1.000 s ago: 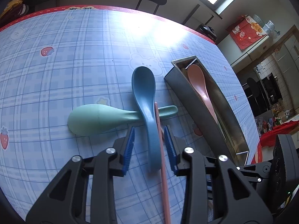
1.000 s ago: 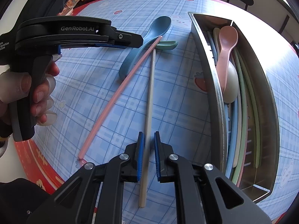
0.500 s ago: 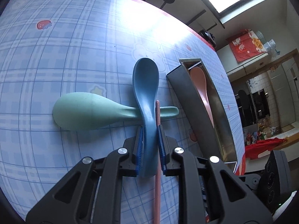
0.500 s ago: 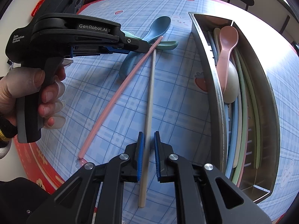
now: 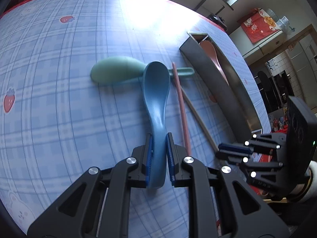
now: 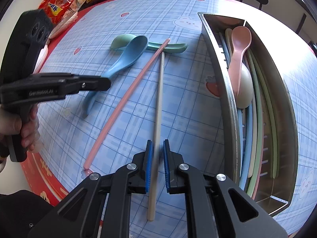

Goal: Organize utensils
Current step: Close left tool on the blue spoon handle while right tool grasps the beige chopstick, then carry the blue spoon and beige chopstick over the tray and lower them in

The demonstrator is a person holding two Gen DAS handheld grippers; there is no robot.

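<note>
Nearest, the left claw (image 5: 158, 154) is clamped on the blue spoon's (image 5: 156, 91) handle, and the right claw (image 6: 158, 165) is pinched on the cream chopstick (image 6: 158, 107). Beyond lie a pink chopstick (image 6: 126, 101) and a green spoon (image 5: 116, 69) on the surface (image 5: 59, 99). Farthest, the metal tray (image 6: 227, 91) already holds several utensils (a pink spoon (image 6: 238, 43) on top), so I judge four pieces remain.

The left gripper (image 5: 158, 154), tilted steeply down, has its jaws clamped on the blue spoon's (image 5: 156, 91) handle. At its 3 o'clock, the right gripper (image 6: 157, 164) pinches the cream chopstick (image 6: 158, 107).
</note>
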